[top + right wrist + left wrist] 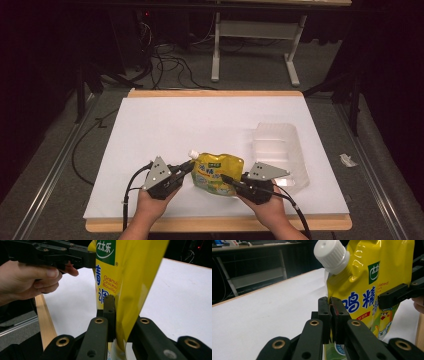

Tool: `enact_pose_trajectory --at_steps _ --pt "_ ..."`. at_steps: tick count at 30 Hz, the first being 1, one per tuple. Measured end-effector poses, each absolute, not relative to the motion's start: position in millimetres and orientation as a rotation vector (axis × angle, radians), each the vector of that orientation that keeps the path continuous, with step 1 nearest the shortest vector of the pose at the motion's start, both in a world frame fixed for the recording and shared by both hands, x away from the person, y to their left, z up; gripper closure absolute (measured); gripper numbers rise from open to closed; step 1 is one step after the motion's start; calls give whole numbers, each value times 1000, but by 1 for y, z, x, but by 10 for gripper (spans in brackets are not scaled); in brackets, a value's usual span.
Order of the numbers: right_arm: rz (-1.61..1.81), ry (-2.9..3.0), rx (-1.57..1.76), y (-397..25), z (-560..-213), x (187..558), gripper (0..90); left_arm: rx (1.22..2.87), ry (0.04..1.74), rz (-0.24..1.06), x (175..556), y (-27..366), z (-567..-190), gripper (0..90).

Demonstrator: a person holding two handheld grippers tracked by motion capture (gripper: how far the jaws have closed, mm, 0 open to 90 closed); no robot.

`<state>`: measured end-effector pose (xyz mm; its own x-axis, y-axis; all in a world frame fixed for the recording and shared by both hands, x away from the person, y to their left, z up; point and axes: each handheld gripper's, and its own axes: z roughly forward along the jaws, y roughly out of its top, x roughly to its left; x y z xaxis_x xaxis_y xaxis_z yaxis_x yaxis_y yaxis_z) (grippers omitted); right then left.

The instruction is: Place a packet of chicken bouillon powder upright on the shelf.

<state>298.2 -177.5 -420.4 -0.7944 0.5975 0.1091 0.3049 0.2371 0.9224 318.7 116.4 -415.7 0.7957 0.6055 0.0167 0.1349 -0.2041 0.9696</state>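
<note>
The yellow pouch [216, 174] sits near the front edge of the white table [165, 130], between your two hands, with its white screw cap [193, 154] pointing up and to your left. In the left gripper view the pouch [372, 282] stands tall with the cap [331, 255] at its upper corner, so you have it lifted upright rather than lying flat.

Your left gripper [186, 166] comes in from the pouch's left side, your left hand [152, 199] low near the table's front edge with the forearm angled inward. Its jaws are pressed together on the pouch's left edge just below the cap, the left gripper [331, 305] pinching the seam with no gap between the pads.

Your right gripper [226, 178] reaches in from the other side, your right hand [267, 202] mirroring the left. In the right gripper view, the right gripper [117, 315] has its jaws clamped over the pouch's [130, 277] edge.

A clear plastic tray [280, 150] rests on the table just beyond your right hand.
</note>
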Motion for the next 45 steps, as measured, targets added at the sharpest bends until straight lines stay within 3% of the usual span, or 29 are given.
enact_pose_trajectory --at_steps 5,10,19,26,45 --pt "1604 2258 866 -180 -422 298 837 1757 616 470 319 119 -415 836" --pt "1584 2245 886 -181 -423 297 867 1749 670 463 319 132 -418 736" --pt "1582 2250 880 -179 -422 296 884 1794 864 488 331 149 -427 476" --pt "1586 2255 881 -177 -421 295 893 1843 925 504 336 150 -433 383" --pt "1642 2223 835 -189 -400 289 900 1857 880 489 334 147 -438 405"
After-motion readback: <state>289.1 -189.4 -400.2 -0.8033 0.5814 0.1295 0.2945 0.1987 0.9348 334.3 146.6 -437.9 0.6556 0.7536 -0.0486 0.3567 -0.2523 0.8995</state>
